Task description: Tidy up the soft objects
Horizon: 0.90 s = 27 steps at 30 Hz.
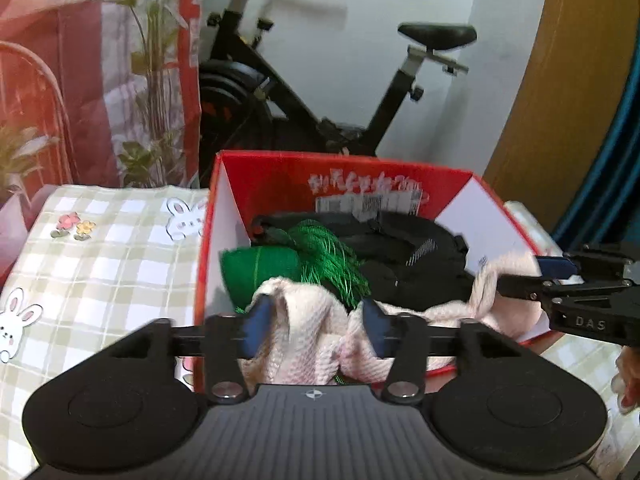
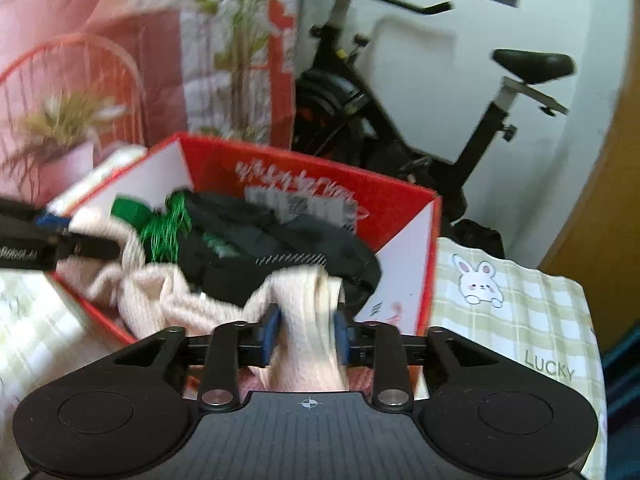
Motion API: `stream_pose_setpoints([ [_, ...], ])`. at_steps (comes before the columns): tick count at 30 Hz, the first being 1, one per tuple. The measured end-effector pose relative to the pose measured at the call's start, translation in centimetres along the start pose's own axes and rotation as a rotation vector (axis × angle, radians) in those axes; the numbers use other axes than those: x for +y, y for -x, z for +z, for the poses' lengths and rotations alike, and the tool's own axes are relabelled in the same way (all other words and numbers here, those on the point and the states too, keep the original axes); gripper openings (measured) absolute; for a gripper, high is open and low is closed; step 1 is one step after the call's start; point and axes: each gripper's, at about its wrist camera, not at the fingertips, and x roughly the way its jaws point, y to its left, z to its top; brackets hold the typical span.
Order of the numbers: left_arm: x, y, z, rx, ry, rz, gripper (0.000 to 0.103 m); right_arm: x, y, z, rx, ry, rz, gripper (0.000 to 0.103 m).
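A pale pink knitted cloth [image 1: 308, 320] drapes over the near edge of the red cardboard box [image 1: 272, 176], on top of a green tasselled piece [image 1: 324, 252] and a black garment [image 1: 400, 248]. My left gripper [image 1: 318, 328] is open, its blue pads standing wide with the cloth lying loosely between them. In the right wrist view the same cloth [image 2: 308, 312] bunches up between the pads of my right gripper [image 2: 307, 334], which stand apart and do not squeeze it. Each gripper shows at the edge of the other's view, at the box's near side.
The box [image 2: 400, 208] stands on a green checked tablecloth [image 1: 100, 248] printed with rabbits. Behind it are an exercise bike [image 1: 280, 92], a plant [image 1: 156, 80] against a red bag and a pink pot [image 2: 68, 160]. A wooden door [image 1: 560, 80] is at the right.
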Motion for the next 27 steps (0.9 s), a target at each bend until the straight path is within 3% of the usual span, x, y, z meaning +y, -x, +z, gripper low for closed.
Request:
stream_pose_setpoints([
  [4,-0.4,3.3,0.8,-0.079,-0.017,0.055,0.096,-0.7,3.4,0.7,-0.072,-0.072,0.001,0.071],
  [8,-0.6,7.8,1.8,-0.158,0.003,0.072,0.103,-0.7,7.5,1.6,-0.160,-0.110,0.000,0.103],
  [14,-2.3,15.0,2.3,-0.256,-0.036,0.145,0.103,0.4,15.1,2.9,-0.285,-0.139,0.019,0.103],
  [20,-4.3,21.6,2.7,-0.310,-0.040,0.207,0.103,3.5,22.4,3.5,-0.374,-0.098,-0.049,0.103],
  [27,-5.9,28.5,1.8,-0.408,-0.031,0.177,0.103,6.4,28.7,3.3,-0.440,-0.090,-0.085,0.103],
])
